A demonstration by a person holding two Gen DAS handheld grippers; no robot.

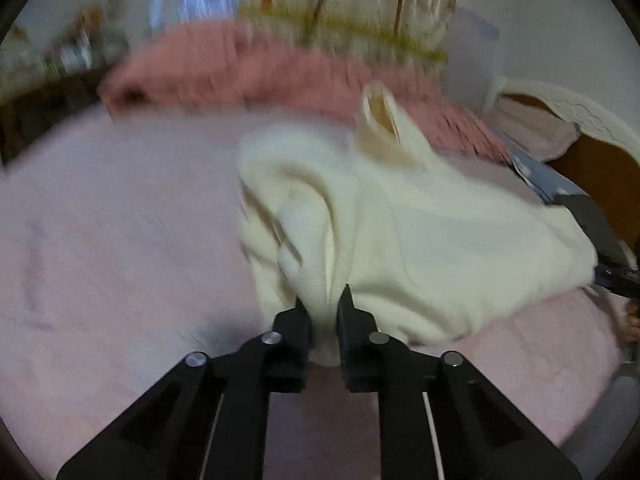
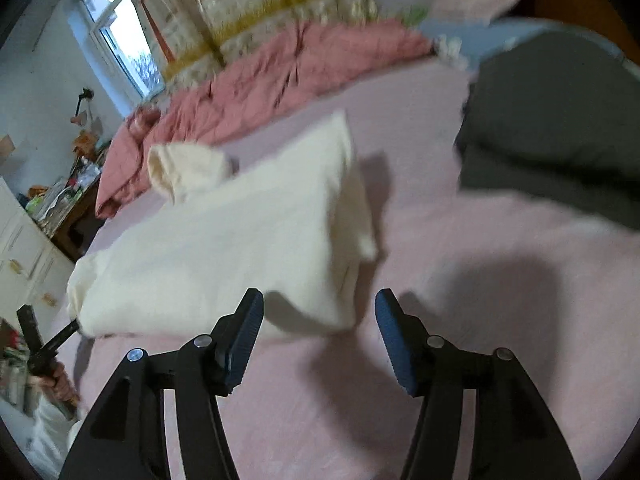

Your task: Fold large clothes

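A cream sweatshirt (image 1: 420, 232) lies partly folded on the pink bed sheet (image 1: 100, 240), one cuffed sleeve end (image 1: 382, 120) sticking up at its far side. My left gripper (image 1: 322, 304) is shut on a bunched near corner of the sweatshirt, cloth pinched between its black fingers. In the right wrist view the same sweatshirt (image 2: 224, 248) spreads left of centre. My right gripper (image 2: 320, 300) stands open just off the garment's near right corner, with only sheet between its fingers. The left gripper (image 2: 60, 336) shows at that view's left edge, at the garment's left end.
A rose quilt (image 2: 256, 88) and a patterned fringed blanket (image 2: 248, 20) lie along the bed's far side. A dark grey folded garment (image 2: 560, 136) sits at the right. A wooden headboard (image 1: 600, 176), a window (image 2: 120, 36) and a cluttered cabinet (image 2: 60, 200) surround the bed.
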